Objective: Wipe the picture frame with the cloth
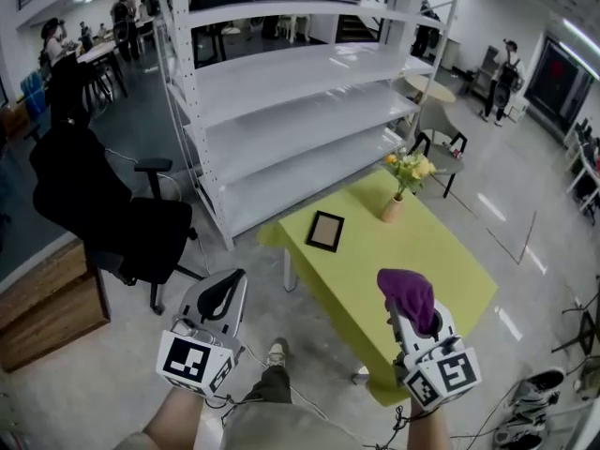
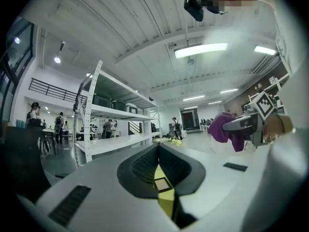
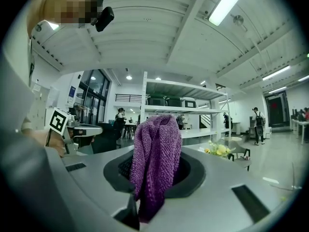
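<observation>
A dark-rimmed picture frame (image 1: 325, 231) lies flat on the yellow-green table (image 1: 441, 270), near its far left corner. My right gripper (image 1: 414, 315) hovers over the table's near edge, shut on a purple cloth (image 1: 405, 292) that bulges out of its jaws. In the right gripper view the cloth (image 3: 156, 158) hangs down between the jaws. My left gripper (image 1: 227, 289) is held over the floor left of the table, shut and empty. Through the slit of its jaws the frame (image 2: 161, 183) shows far off. The left gripper view also catches the cloth (image 2: 226, 128) at the right.
A vase of yellow flowers (image 1: 403, 184) stands at the table's far corner. A white shelving rack (image 1: 300, 101) rises behind the table. A black office chair (image 1: 117, 218) and a wooden bench (image 1: 47, 303) stand at the left. Shoes (image 1: 530, 411) lie at the lower right.
</observation>
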Demonstrator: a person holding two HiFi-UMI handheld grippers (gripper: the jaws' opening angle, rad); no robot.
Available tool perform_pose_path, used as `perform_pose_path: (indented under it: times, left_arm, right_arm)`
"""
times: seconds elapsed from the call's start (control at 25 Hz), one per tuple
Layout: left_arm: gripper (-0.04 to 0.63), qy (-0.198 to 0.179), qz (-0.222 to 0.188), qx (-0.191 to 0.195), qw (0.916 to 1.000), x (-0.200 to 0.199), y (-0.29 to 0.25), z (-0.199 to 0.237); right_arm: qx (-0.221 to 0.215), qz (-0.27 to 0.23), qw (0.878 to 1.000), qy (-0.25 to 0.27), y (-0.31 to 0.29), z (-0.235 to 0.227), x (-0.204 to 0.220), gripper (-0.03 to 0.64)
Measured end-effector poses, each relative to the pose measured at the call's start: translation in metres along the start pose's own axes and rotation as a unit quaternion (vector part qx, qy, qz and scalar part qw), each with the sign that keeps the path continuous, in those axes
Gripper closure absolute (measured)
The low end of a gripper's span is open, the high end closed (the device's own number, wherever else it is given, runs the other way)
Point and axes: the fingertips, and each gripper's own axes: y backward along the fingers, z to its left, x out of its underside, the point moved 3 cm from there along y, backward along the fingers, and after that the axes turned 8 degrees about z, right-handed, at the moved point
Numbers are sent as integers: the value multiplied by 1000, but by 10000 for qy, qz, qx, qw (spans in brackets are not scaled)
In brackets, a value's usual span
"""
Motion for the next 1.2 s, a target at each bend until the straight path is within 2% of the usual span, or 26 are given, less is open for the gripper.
perform_pose_path:
  times: [0.56,0.96,1.12,1.2]
  left_arm:
    - [589,9,467,558,9974,11,-165,119]
    - [589,-6,704,884,9936,25,-239,148]
    - [589,106,701,985,9926,27,-263,148]
    - [589,110,755,989,9922,30,-274,146]
  right_arm:
    - [196,645,9977,-104,-186,-52,-24,518]
    - [345,987,9940,-328,-258,-85,-7,518]
    - [436,930,9941,-355,-274,-106,-17,518]
    - [307,1008,9941,-257,-285,-116,-22,518]
